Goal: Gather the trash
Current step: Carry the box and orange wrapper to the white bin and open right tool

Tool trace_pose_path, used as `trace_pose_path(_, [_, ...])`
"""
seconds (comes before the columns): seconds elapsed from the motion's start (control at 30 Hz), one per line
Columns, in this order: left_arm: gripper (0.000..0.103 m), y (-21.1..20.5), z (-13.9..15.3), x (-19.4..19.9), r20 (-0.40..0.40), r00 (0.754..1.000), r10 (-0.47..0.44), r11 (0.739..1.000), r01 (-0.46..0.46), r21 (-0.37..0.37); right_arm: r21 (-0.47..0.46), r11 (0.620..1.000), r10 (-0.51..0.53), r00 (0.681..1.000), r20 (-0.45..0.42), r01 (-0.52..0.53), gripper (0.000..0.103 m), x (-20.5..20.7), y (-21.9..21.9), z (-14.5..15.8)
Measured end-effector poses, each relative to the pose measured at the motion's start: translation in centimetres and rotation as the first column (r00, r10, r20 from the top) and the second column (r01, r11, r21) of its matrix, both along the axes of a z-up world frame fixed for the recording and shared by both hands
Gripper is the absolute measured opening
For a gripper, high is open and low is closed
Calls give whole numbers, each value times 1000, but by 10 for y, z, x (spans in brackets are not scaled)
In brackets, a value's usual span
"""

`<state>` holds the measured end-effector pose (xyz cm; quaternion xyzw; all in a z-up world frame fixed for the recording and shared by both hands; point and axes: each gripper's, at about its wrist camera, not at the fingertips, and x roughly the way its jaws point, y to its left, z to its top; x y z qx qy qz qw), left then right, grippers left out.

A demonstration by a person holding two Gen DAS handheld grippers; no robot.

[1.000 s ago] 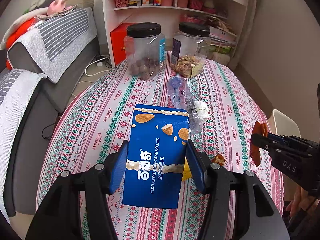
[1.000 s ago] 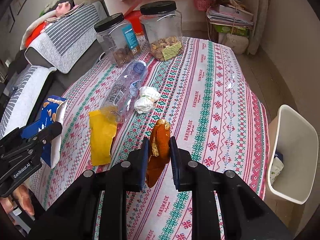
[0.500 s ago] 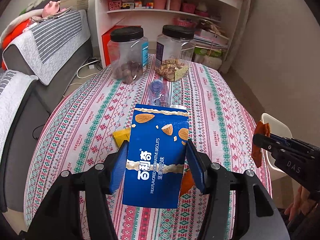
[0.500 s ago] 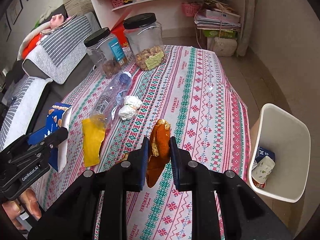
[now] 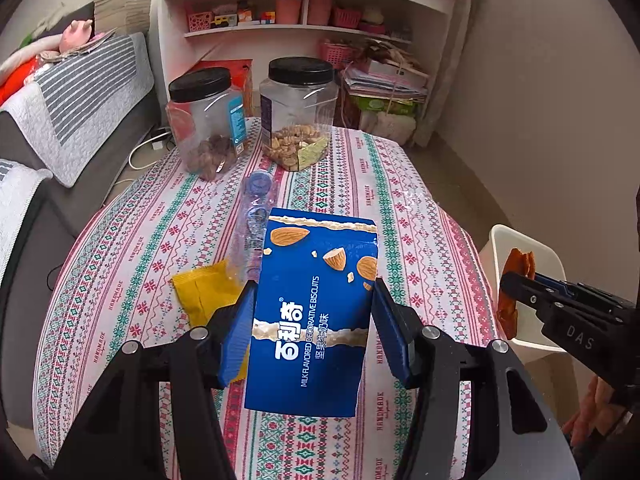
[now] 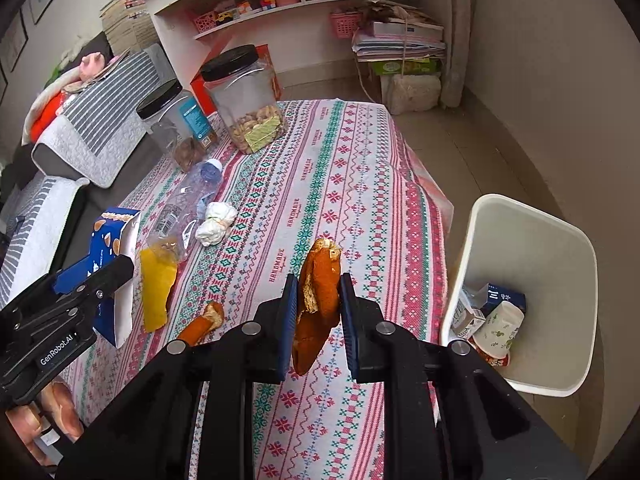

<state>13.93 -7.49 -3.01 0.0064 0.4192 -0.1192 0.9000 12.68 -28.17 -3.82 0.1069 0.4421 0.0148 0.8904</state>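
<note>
My left gripper is shut on a blue almond biscuit box and holds it above the table. It also shows in the right wrist view. My right gripper is shut on an orange peel, held above the table's right side. The white trash bin stands on the floor to the right and holds a carton and a paper cup. On the tablecloth lie a yellow wrapper, a clear plastic bottle, a crumpled white tissue and another peel piece.
Two clear jars with black lids stand at the table's far end. A sofa runs along the left. A white shelf unit stands behind the table.
Both grippers have risen and pulled back from the table with their loads. The bin has come further into the right wrist view.
</note>
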Motion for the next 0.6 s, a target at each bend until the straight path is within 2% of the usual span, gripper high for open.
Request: trace_pose_path(0.6, [56, -80, 4, -7, -6, 993, -115, 993, 115, -7, 31, 987, -156, 988, 7, 155, 20, -28, -84, -2])
